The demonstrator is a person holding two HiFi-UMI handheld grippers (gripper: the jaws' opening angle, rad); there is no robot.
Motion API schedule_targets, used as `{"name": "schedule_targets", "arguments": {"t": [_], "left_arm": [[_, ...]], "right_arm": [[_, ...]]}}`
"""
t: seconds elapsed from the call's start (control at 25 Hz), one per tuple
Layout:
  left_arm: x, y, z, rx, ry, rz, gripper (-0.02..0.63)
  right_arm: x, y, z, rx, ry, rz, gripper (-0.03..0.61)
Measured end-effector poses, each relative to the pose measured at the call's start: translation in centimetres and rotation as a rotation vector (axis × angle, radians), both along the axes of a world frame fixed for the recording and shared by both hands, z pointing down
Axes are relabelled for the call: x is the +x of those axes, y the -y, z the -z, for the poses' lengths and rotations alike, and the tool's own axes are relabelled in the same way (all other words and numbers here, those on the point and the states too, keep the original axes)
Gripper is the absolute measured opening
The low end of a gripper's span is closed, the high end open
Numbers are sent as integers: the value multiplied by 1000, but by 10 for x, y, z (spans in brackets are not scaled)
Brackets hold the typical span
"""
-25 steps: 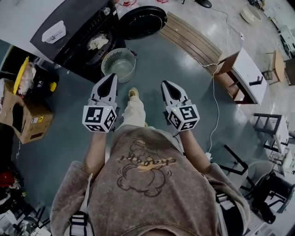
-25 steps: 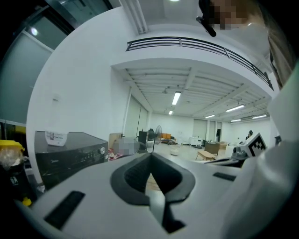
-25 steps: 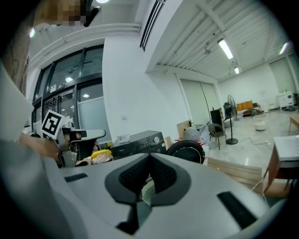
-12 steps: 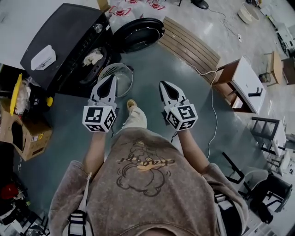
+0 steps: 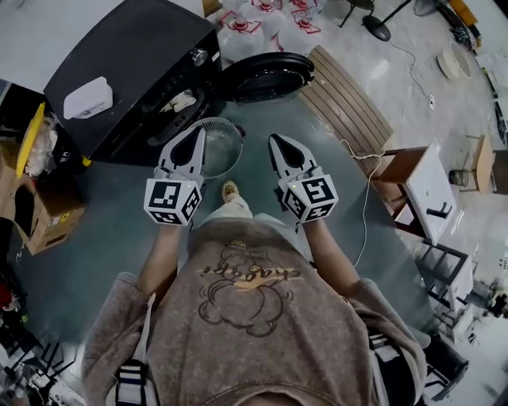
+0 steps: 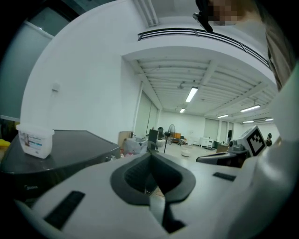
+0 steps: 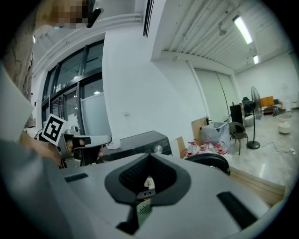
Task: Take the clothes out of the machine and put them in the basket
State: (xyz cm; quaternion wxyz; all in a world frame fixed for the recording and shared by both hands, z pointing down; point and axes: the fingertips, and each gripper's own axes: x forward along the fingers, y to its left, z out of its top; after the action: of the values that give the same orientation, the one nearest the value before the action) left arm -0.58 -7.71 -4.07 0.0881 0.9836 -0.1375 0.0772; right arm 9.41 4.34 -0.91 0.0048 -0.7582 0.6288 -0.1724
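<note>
In the head view a black washing machine (image 5: 135,63) stands at the upper left with its round door (image 5: 266,77) swung open. Pale clothes (image 5: 181,101) lie inside the drum opening. A light mesh basket (image 5: 235,135) stands on the floor before the machine, partly hidden by my left gripper (image 5: 196,132). That gripper is shut and empty, its tip over the basket's left rim. My right gripper (image 5: 275,140) is also shut and empty, just right of the basket. In the right gripper view the machine (image 7: 140,140), its door (image 7: 210,161) and the left gripper (image 7: 86,140) show ahead.
A white tub (image 5: 91,97) sits on the machine's top. Cardboard boxes (image 5: 32,222) stand at the left, and bagged bottles (image 5: 262,20) behind the door. A wooden pallet (image 5: 349,103), a small white table (image 5: 417,190) and a cable (image 5: 365,198) lie to the right.
The person has walked toward the machine, so machine, door and basket sit nearer under both grippers. Both grippers stayed shut and empty, held side by side.
</note>
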Motion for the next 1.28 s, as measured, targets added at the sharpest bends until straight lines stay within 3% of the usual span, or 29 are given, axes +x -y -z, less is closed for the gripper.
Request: {"name": "schedule_targets", "arguments": {"t": [0.32, 0.72, 0.96, 1.28], "left_arm": [[-29, 37, 1, -7, 5, 191, 7], [-52, 61, -27, -35, 12, 439, 7], [-40, 95, -71, -47, -14, 495, 6], [-36, 144, -187, -8, -43, 537, 7]], "right_arm": [[-12, 70, -2, -4, -2, 217, -3], [-18, 113, -26, -28, 19, 465, -3], [-7, 153, -66, -12, 10, 504, -3], [12, 201, -176, 18, -16, 478, -3]]}}
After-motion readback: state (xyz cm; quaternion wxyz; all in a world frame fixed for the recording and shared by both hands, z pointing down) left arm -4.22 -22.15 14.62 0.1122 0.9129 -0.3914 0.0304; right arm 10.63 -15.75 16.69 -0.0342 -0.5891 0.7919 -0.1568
